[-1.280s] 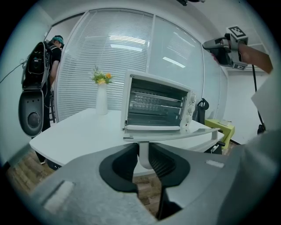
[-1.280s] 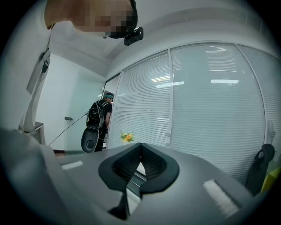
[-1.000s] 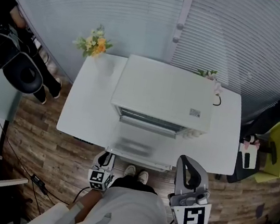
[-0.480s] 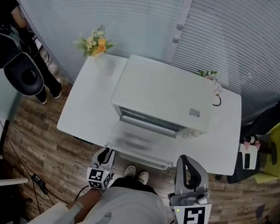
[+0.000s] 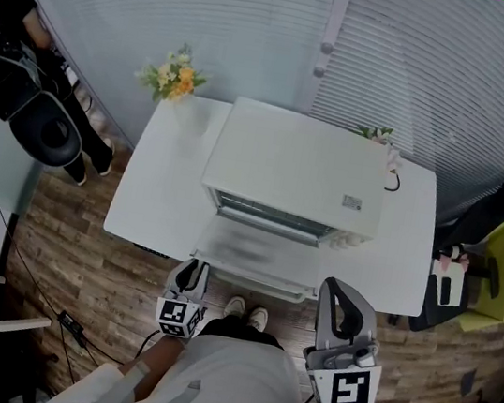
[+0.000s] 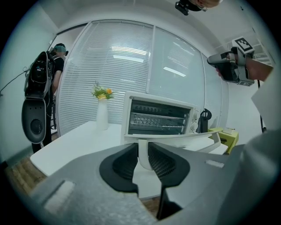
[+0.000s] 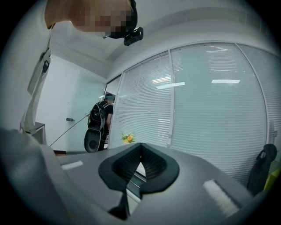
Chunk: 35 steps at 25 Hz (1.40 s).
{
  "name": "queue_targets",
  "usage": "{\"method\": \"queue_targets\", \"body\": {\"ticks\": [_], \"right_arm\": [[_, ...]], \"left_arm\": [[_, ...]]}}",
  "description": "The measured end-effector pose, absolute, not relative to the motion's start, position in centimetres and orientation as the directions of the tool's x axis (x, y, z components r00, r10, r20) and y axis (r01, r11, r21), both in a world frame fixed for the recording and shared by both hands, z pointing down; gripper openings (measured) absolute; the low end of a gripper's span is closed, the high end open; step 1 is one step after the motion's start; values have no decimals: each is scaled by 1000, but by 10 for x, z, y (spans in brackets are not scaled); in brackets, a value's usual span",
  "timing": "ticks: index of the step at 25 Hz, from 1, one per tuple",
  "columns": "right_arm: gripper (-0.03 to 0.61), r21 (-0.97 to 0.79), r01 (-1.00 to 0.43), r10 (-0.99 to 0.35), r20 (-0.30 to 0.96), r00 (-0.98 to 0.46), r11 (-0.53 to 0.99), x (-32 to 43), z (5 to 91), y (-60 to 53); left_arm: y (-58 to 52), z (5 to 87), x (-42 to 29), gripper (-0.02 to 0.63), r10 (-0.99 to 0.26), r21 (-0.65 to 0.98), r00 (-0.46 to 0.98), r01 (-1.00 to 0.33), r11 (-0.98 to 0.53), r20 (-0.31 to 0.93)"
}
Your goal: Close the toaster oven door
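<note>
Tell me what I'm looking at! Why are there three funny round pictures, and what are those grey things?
A person is holding a pair of grey tongs in each hand. One camera sits on their head and looks down. The other two ride on the tongs, so you see each pair's tips. On the white table stand a white toaster oven, with its door hanging open, and a vase of flowers. The left tongs are clamped on the door's handle. The right tongs are shut, hold nothing and point up toward the window blinds.
</note>
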State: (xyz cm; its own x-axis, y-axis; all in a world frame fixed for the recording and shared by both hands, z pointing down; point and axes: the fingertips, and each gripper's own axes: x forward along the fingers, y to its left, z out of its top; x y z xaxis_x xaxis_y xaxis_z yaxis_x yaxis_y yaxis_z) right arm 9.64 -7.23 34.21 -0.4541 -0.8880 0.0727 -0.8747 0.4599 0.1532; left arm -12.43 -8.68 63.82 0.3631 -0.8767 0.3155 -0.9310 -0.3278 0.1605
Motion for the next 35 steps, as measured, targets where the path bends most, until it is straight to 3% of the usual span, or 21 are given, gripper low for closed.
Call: {"method": "queue_targets", "body": {"ticks": [35], "right_arm": [[5,167,-869,-885,56,-463,466,99,339,-78]], "left_arm": [[-128,587,-118,87,-905,145,369,-927,-345,211]]}}
